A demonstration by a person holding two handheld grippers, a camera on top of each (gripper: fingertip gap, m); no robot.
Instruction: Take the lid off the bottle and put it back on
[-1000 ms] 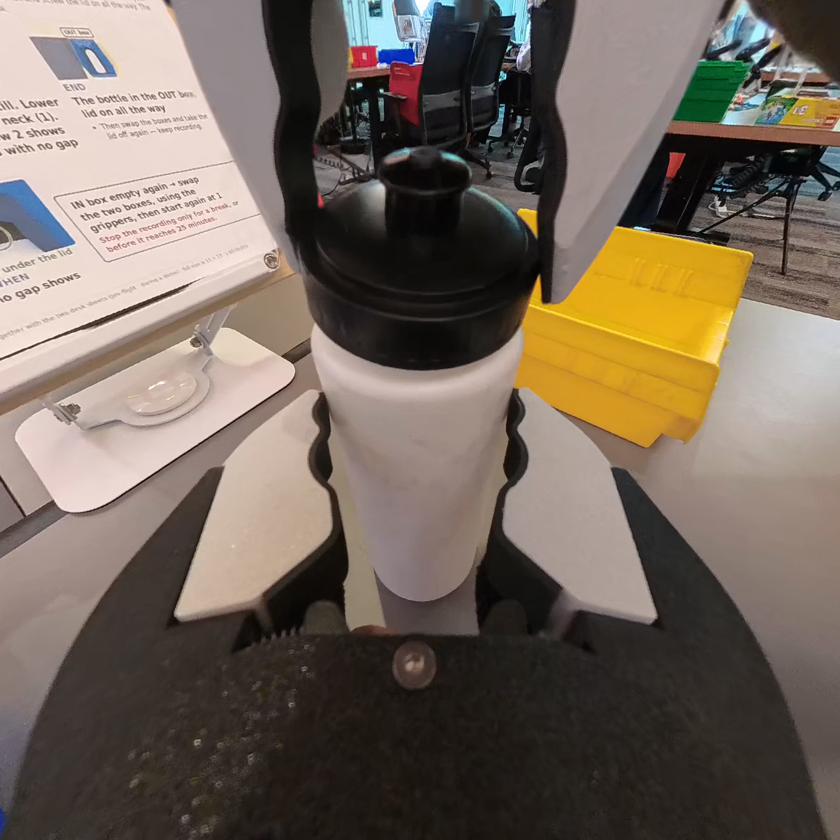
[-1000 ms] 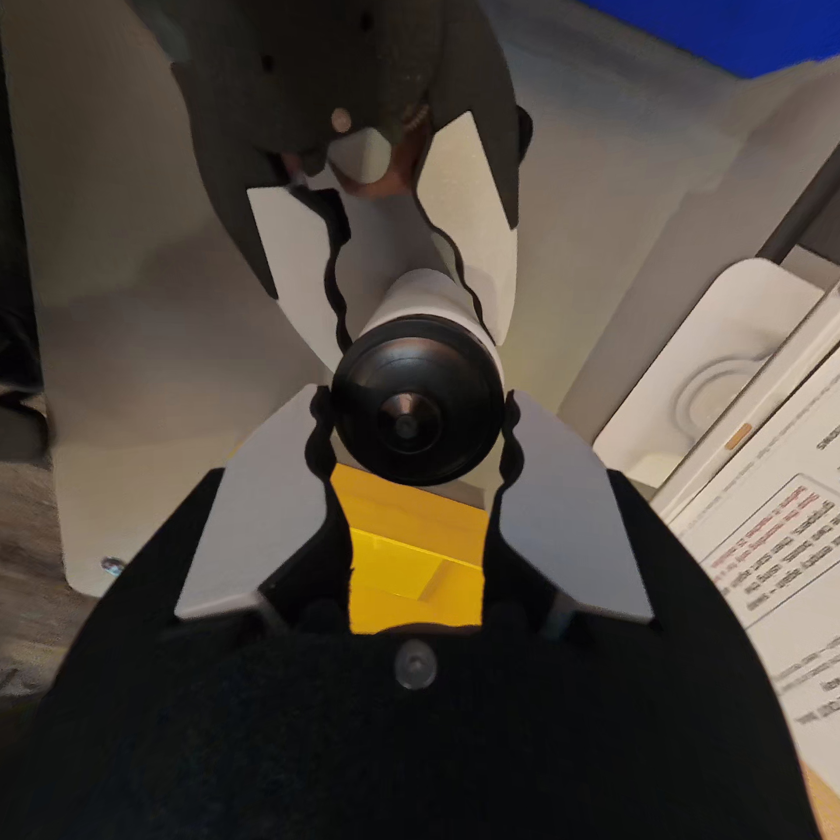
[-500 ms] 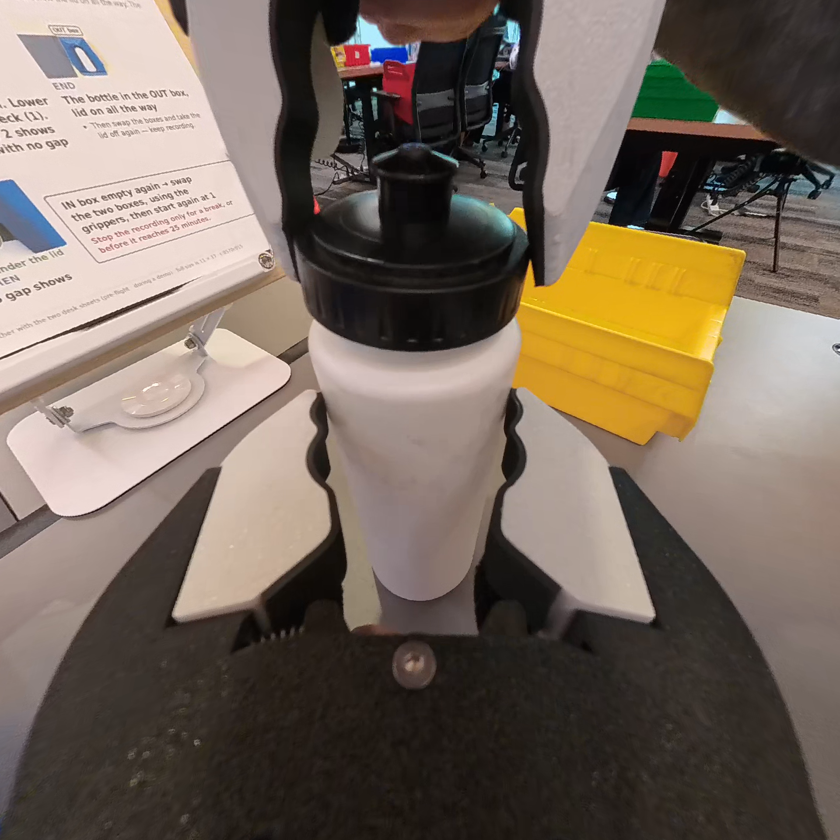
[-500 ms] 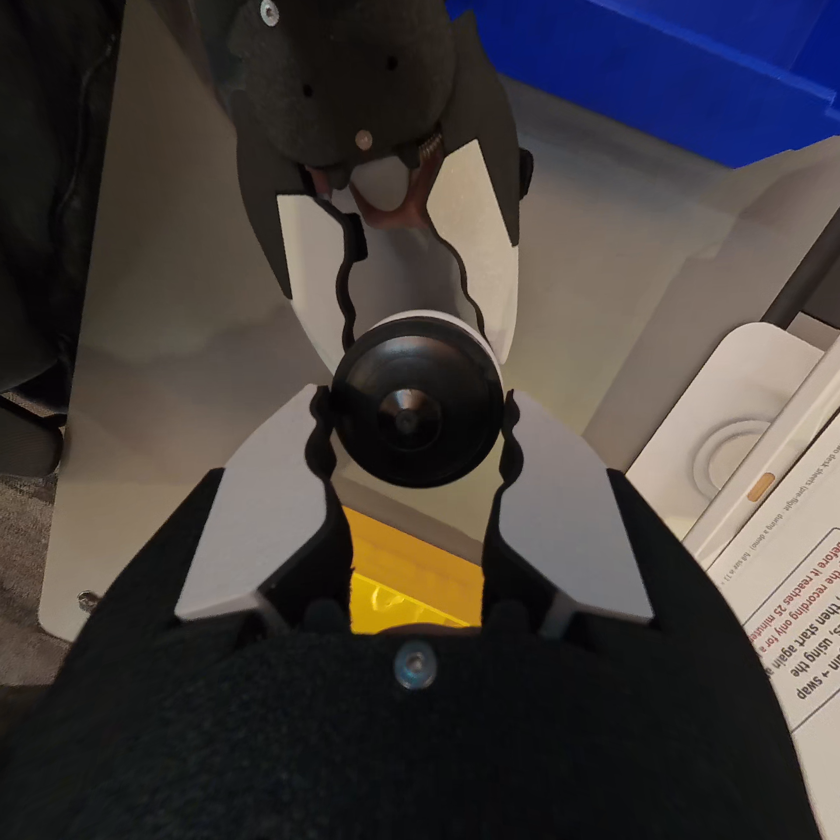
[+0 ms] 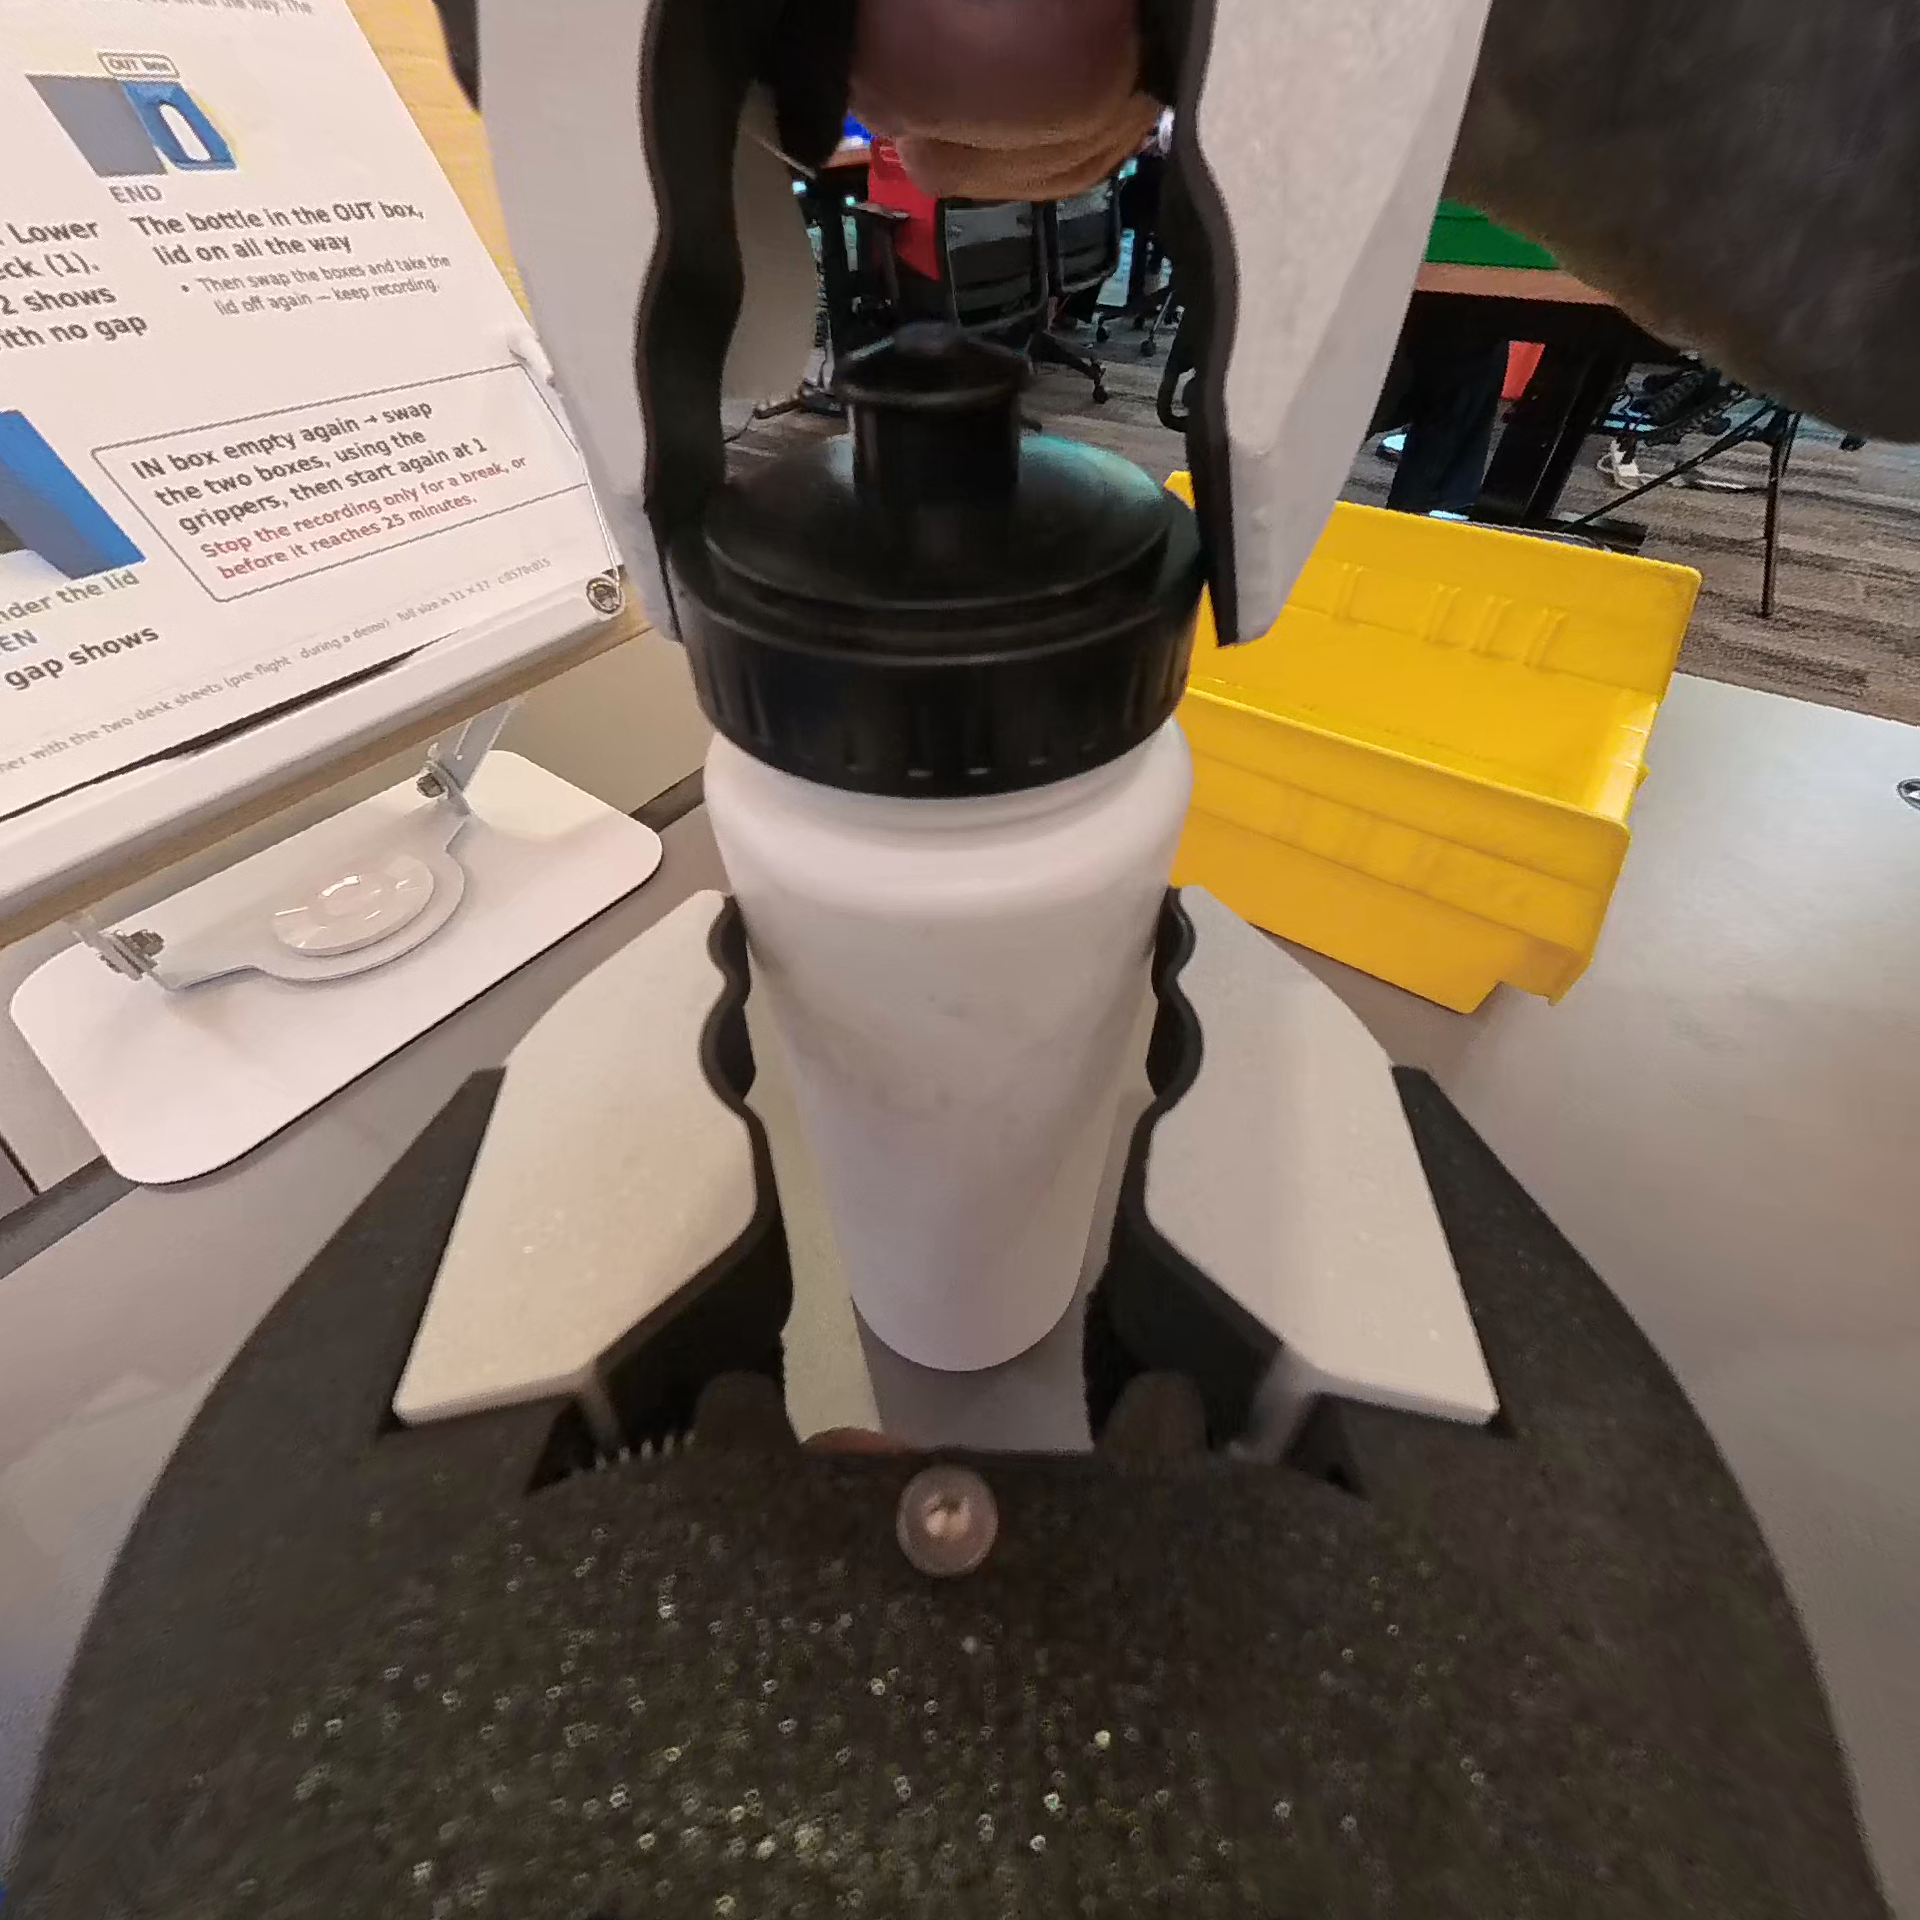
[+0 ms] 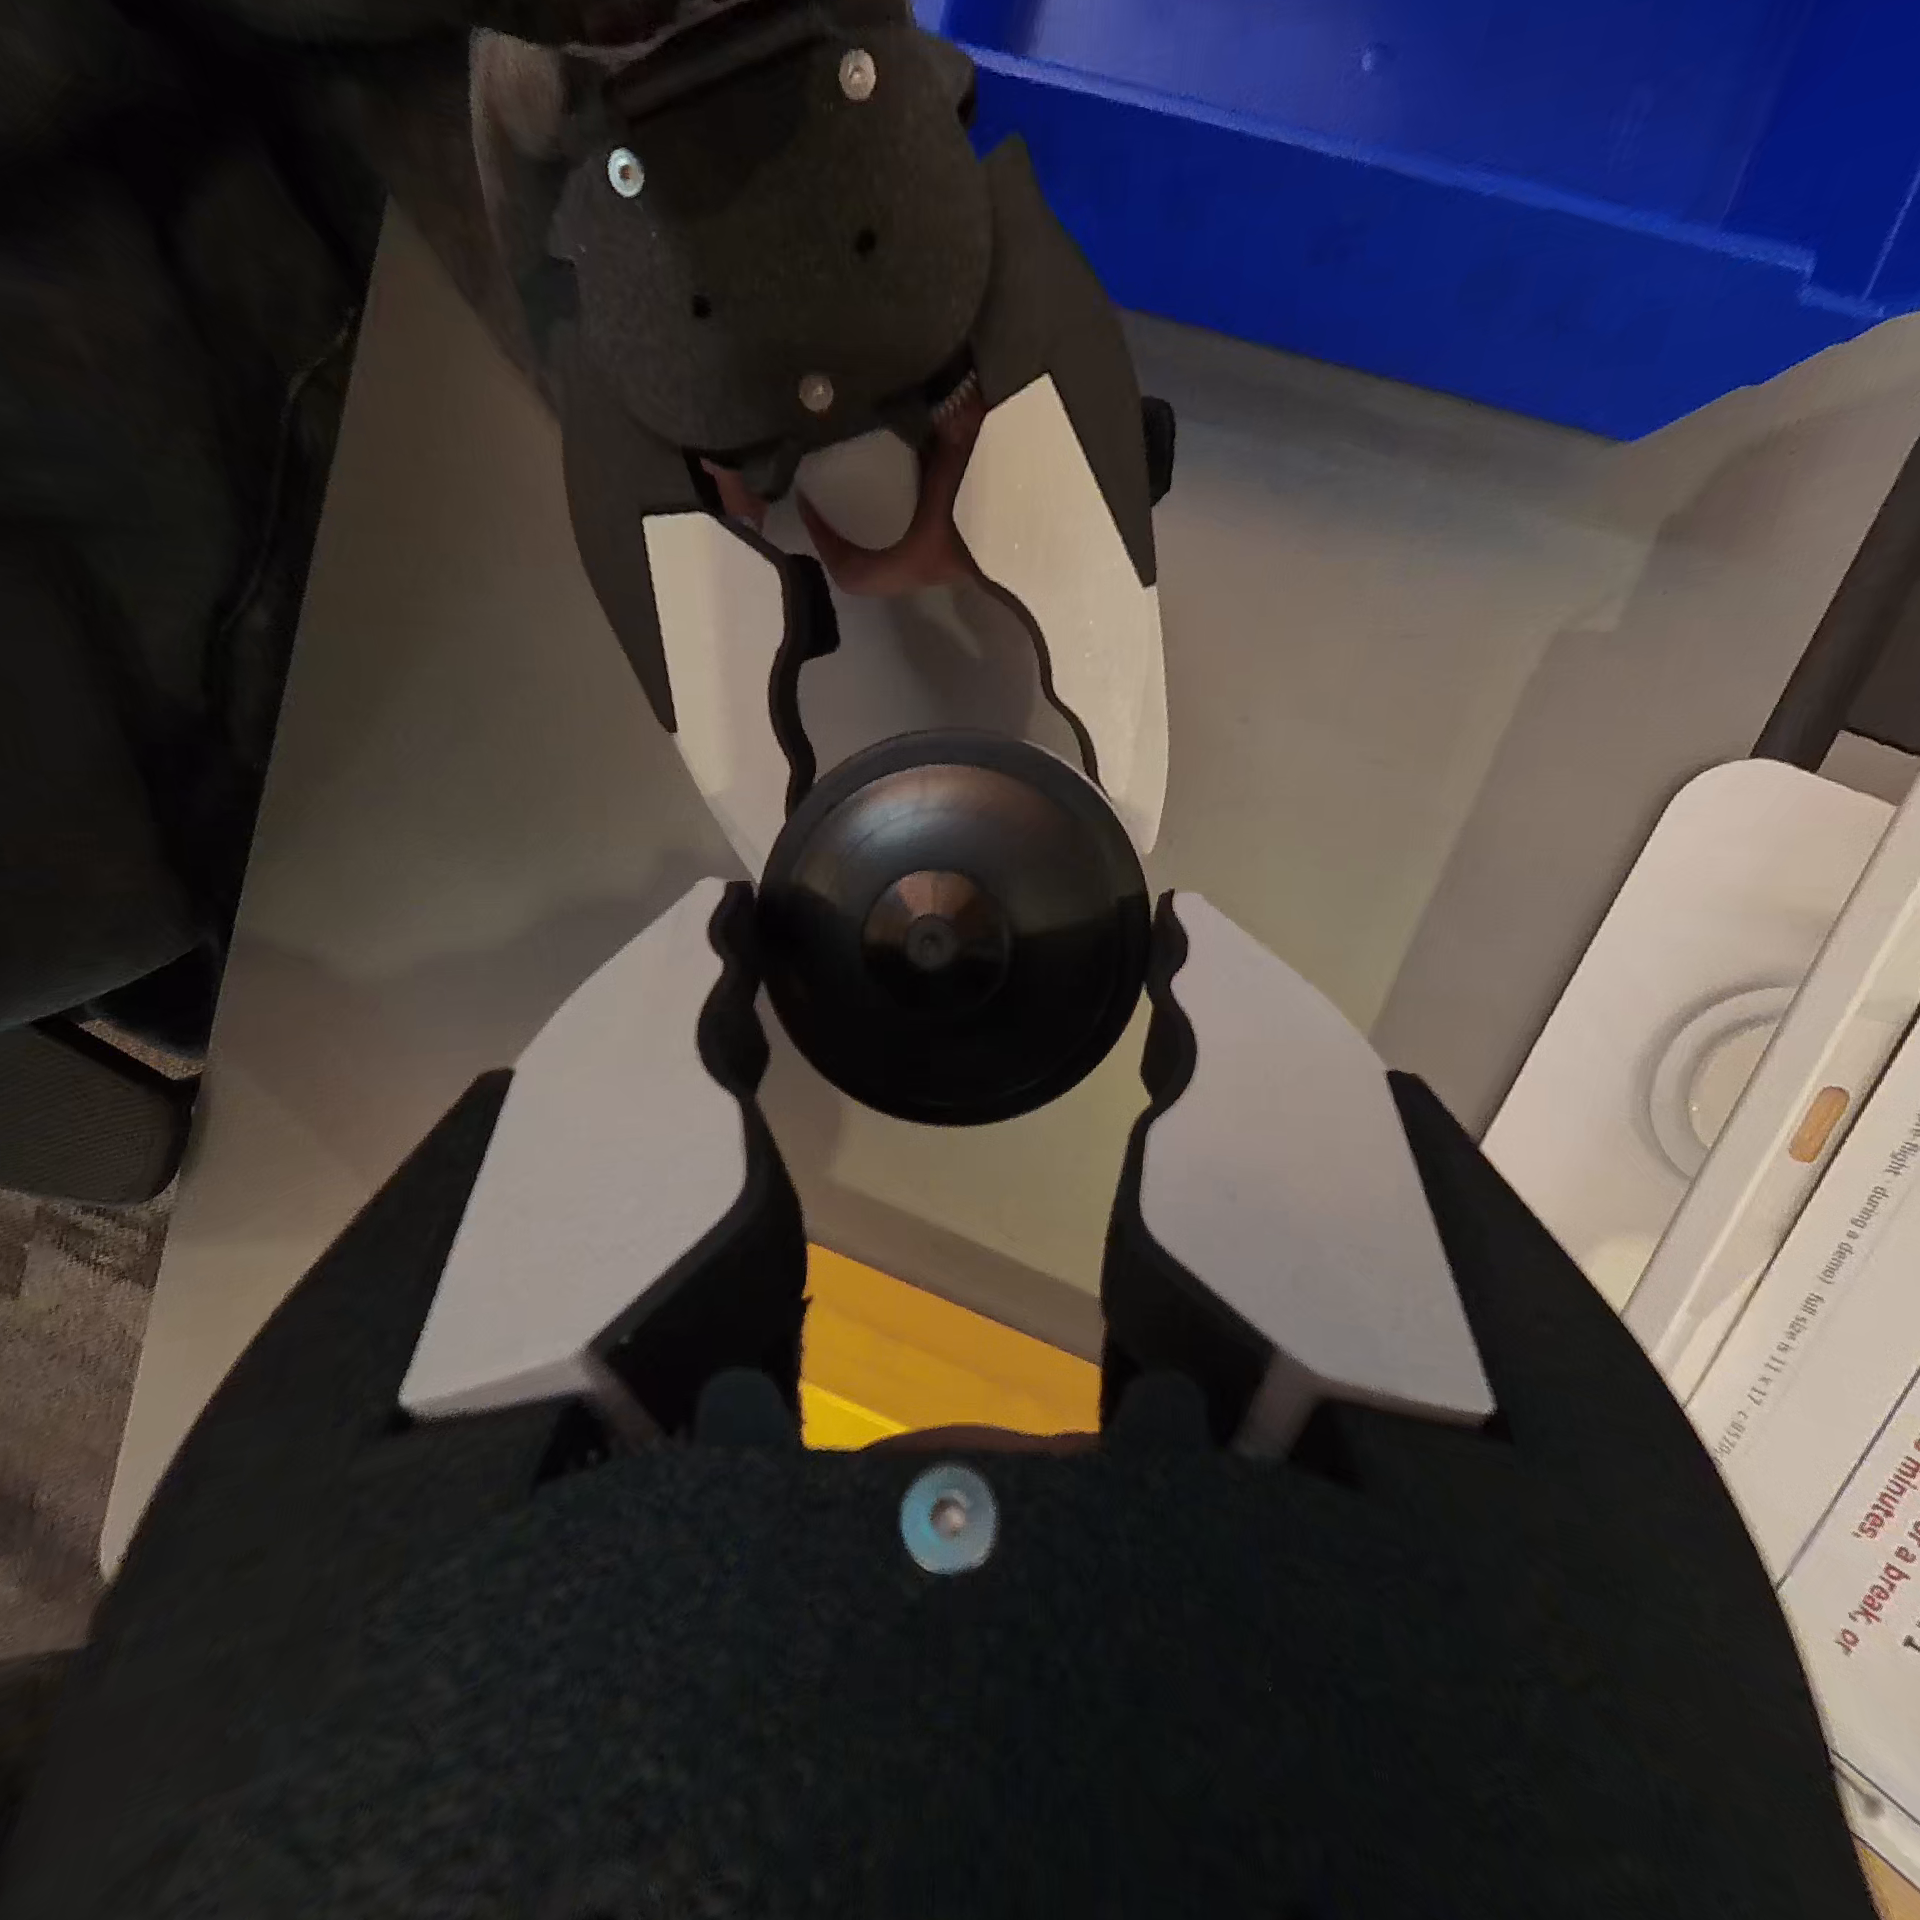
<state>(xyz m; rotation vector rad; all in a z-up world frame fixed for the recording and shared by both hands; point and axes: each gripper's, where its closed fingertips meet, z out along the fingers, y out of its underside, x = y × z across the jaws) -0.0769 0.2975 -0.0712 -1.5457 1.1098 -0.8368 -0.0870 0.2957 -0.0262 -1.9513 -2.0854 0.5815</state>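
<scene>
one bottle, one lid, two bins

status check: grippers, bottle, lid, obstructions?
Left gripper shut on white plastic bottle. Right gripper shut on black ribbed screw lid, seated on bottle. Nothing obstructing.

The left gripper points level and forward, its two grey fingers closed against the sides of the upright white bottle, one at nine o'clock and one at three o'clock of its body. The right gripper comes down from twelve o'clock, fingers pointing downward, and its black-edged pads sit against the rim of the black lid on either side. In the right wrist view the same gripper brackets the lid at nine and three o'clock, seemingly touching, though slight blur leaves the contact uncertain. The left gripper reaches in from twelve o'clock there.
</scene>
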